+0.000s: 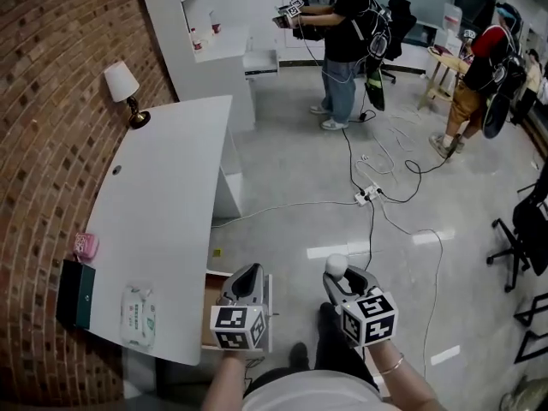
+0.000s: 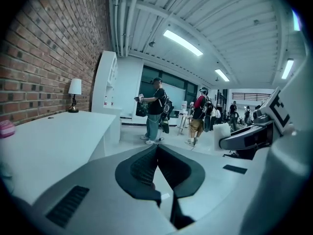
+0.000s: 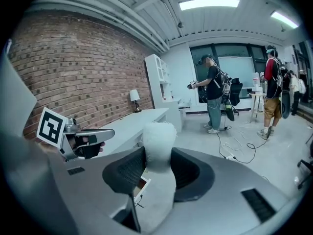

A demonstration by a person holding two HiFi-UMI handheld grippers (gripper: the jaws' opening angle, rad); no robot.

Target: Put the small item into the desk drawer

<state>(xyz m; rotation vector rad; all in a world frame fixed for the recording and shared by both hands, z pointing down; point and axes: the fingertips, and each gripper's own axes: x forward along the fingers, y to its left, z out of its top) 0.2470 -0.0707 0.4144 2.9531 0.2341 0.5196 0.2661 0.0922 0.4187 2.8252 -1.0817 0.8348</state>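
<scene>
Pinched upright in right gripper (image 3: 156,168): soft white item (image 3: 157,136), held in air, not yet in drawer (image 1: 211,311), open at desk (image 1: 163,195) front. Pressed together, empty: left gripper (image 2: 157,153), just beside drawer.

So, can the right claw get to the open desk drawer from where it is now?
Probably, though not cleanly: the drawer stands open, but the left claw hangs right over it. The right claw, gripping the white soft item, is close beside.
</scene>
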